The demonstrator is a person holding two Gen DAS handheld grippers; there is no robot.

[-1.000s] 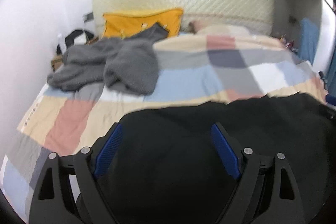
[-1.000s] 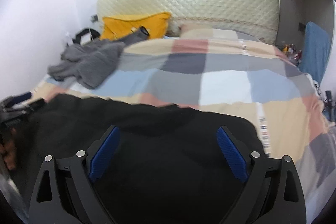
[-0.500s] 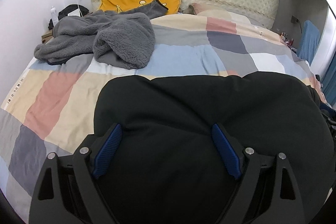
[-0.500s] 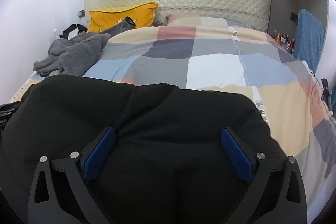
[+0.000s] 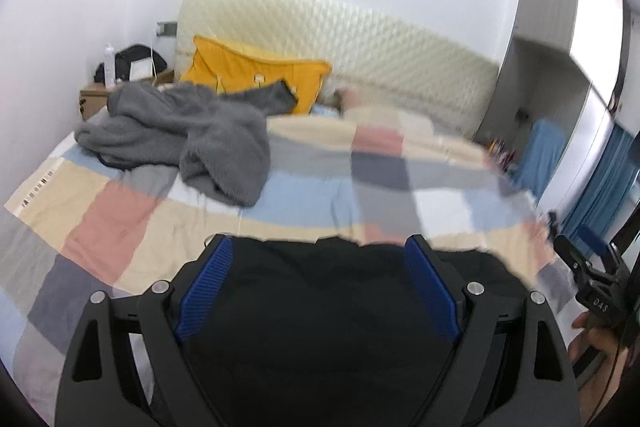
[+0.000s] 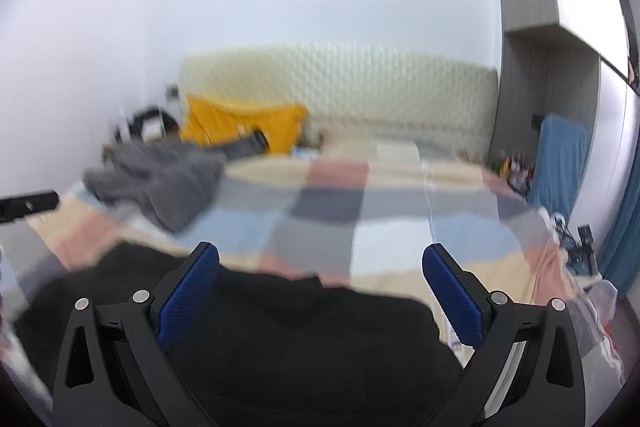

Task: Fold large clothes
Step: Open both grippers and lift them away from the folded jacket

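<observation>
Black garment [image 5: 320,327] flat on bed [image 5: 120,227], beneath both wide-spread jaws.

Your left gripper [image 5: 318,291] and right gripper [image 6: 320,295] are black frames with silver screws and ribbed blue pads [image 5: 206,289].

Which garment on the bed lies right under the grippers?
The black garment, spread flat beneath both open grippers. The grey fleece one lies crumpled farther off, near the yellow pillow.
</observation>
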